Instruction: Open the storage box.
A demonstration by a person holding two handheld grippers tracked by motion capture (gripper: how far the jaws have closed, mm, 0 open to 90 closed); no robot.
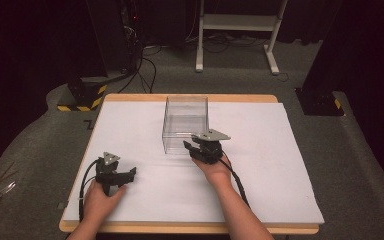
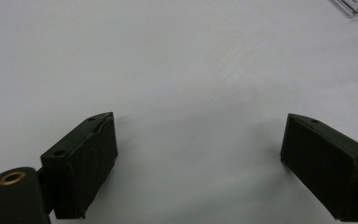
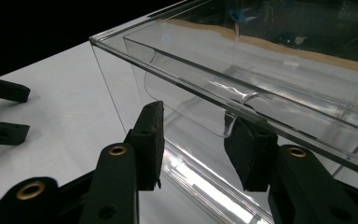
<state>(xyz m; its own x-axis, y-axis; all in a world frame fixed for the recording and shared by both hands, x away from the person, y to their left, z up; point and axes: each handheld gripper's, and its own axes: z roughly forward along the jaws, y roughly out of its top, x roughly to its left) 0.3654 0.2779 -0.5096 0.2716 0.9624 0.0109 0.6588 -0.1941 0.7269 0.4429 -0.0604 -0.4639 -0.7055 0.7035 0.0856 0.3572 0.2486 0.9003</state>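
Note:
A clear, empty plastic box [image 1: 185, 120] stands open-topped on the white sheet, a little behind the table's middle. My right gripper [image 1: 194, 146] is at the box's near right corner. In the right gripper view its jaws [image 3: 196, 135] straddle the box's near wall [image 3: 261, 60] just under the rim, one pad outside, the other by a curved cutout; a wide gap stays between them and neither pad visibly presses. My left gripper [image 1: 130, 175] rests low on the sheet at the near left, pointing right, open with nothing between its pads [image 2: 198, 140].
The white sheet [image 1: 280, 175] covers most of the wooden table [image 1: 190, 228]. A corner of the box [image 2: 354, 7] sits at the top right of the left gripper view. Grey floor, black stands, cables and a white frame [image 1: 237, 22] lie beyond the table.

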